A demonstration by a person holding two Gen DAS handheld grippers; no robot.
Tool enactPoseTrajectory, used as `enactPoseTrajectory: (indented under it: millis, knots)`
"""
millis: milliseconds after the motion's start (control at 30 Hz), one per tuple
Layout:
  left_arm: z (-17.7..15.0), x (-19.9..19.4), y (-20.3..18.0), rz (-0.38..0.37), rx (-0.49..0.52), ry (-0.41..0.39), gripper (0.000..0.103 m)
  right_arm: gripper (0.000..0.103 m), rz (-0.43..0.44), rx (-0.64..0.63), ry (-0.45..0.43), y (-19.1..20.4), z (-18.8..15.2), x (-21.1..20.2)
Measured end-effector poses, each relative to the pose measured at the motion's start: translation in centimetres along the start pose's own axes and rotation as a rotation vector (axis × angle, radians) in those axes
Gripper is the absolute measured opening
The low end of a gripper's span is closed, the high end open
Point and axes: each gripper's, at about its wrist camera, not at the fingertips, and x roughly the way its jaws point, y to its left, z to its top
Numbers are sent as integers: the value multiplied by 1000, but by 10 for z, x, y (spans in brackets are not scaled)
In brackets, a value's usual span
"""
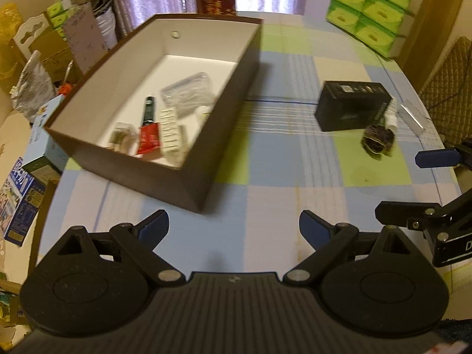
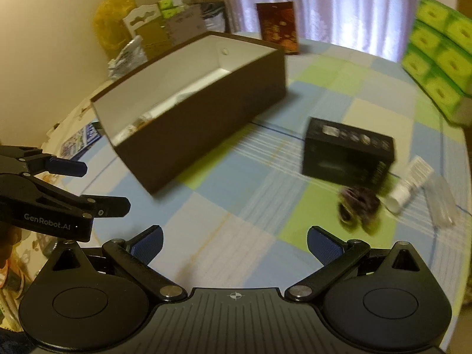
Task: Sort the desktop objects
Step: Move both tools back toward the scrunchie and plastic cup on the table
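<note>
Both my left claw [image 1: 234, 230] and right claw [image 2: 234, 246] gape empty, so I'd approach the black box [image 2: 348, 155] squarely, straddling it before closing.

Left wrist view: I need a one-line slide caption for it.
Open left gripper hovers before a brown box of sorted items; a black box waits on the checked tablecloth.

1 brown box [image 1: 224, 94], 1 black box [image 1: 351, 106], 1 red tube [image 1: 149, 140], 6 green tissue packs [image 1: 374, 8] (those facing the camera)

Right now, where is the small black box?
In both views the small black box sits on the checked tablecloth, right of the big brown box, with a dark bundle just in front.
</note>
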Motion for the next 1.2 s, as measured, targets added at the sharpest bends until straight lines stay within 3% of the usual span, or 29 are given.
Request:
enactPoseTrajectory:
  millis: [667,1200]
  knots:
    - [26,40,-97,-180,139,-29,92,101,-254,276,-110,-110,-41,-55]
    - [61,87,-156,-274,214,-42,84,101,-292,322,-81,-169,-53,-37]
